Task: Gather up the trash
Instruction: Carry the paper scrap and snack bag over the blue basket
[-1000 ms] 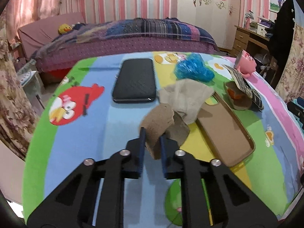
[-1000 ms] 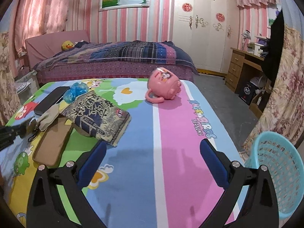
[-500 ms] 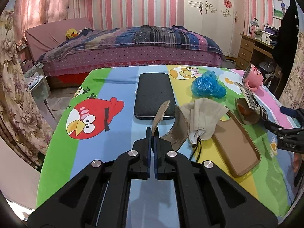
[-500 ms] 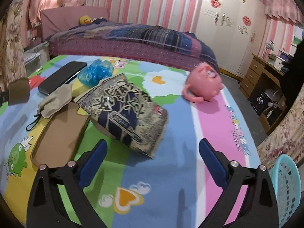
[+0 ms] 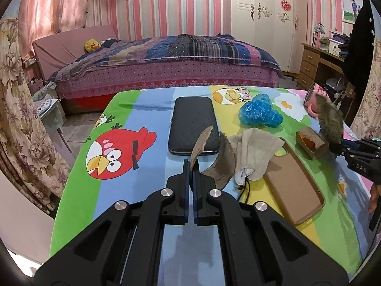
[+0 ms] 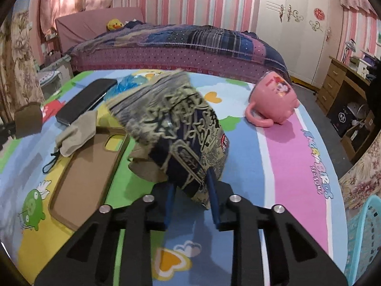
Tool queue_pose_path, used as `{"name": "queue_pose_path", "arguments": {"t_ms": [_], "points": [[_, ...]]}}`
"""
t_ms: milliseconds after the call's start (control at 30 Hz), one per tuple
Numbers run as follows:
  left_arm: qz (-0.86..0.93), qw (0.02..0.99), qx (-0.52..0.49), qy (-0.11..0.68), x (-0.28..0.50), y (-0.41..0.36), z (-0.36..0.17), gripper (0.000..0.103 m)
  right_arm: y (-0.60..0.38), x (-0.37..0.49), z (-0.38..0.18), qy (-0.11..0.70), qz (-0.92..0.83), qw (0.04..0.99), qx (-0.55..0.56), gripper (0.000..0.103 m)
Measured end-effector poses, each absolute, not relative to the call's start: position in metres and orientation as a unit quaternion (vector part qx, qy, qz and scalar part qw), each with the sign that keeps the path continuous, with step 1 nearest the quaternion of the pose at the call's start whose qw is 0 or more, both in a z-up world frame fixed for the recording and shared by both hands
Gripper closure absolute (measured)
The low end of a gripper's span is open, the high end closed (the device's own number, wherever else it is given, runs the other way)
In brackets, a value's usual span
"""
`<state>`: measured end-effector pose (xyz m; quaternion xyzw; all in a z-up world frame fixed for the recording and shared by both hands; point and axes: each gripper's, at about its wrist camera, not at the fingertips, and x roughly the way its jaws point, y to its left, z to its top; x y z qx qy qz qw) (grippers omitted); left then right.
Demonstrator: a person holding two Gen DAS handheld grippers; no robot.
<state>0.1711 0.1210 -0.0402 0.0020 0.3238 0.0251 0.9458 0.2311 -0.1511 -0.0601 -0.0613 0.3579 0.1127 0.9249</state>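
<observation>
Torn scrap of brown cardboard (image 5: 201, 143) pinched flat in the left gripper (image 5: 192, 166), lifted a little above the table (image 5: 142, 166), just in front of the black case (image 5: 193, 124). Crinkly dark snack bag (image 6: 181, 128) sitting between the pads of the right gripper (image 6: 191, 200), closing on the bag's near end, with the far end lifted and blurred. Looks like the picking-up step, one piece of trash for each hand. Next, probably: finish the squeeze, lift both, carry over to the blue basket (image 6: 366, 236) off the table's right edge, let go above it. Blue plastic wad (image 5: 260, 114) not yet picked up.
</observation>
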Motion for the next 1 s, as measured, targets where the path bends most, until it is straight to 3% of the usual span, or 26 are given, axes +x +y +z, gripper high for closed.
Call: {"name": "queue_pose_path", "arguments": {"t_ms": [100,133,200,267,1000], "points": [[0.023,0.947,0.003,0.322,0.169,0.116,-0.039,0.103,-0.16,0.227,-0.054,0.35,0.113,0.929,-0.051,0.079],[0.023,0.947,0.003,0.322,0.168,0.114,-0.039,0.103,-0.163,0.226,-0.053,0.348,0.114,0.929,-0.049,0.086],[0.021,0.947,0.002,0.321,0.168,0.111,-0.038,0.103,-0.17,0.221,-0.048,0.34,0.113,0.933,-0.043,0.088],[0.019,0.947,0.004,0.32,0.167,0.108,-0.036,0.103,-0.178,0.217,-0.044,0.334,0.115,0.934,-0.042,0.096],[-0.008,0.955,0.016,0.297,0.146,0.036,-0.012,0.103,-0.24,0.153,0.0,0.28,0.101,0.953,-0.051,0.098]]}}
